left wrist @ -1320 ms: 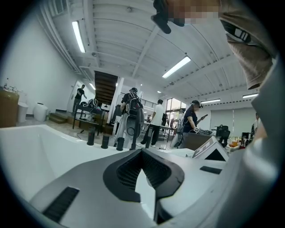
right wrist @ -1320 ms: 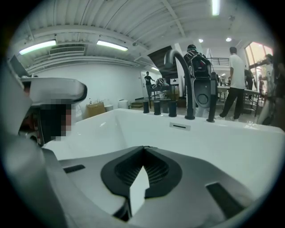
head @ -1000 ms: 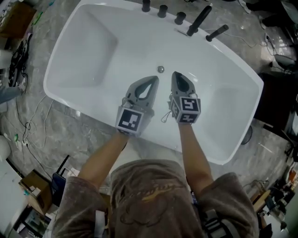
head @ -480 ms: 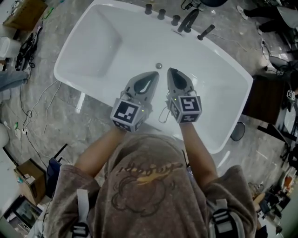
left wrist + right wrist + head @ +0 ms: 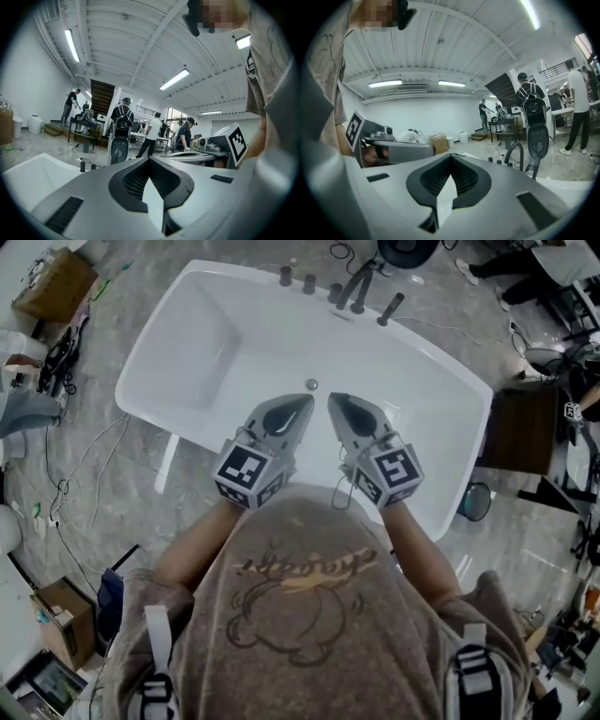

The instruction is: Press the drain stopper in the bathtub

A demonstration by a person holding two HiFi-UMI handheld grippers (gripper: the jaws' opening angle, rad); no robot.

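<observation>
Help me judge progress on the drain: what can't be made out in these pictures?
The drain stopper: head view, too small to tell raised or pressed.
The bathtub floor nearest the person: head view, hidden by the left gripper and right gripper.
Both gripper views: the drain stopper is out of frame; the shut jaws aim across the room.

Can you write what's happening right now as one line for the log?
left gripper: shut, empty | right gripper: shut, empty | both held above bathtub | drain stopper: not touched
</observation>
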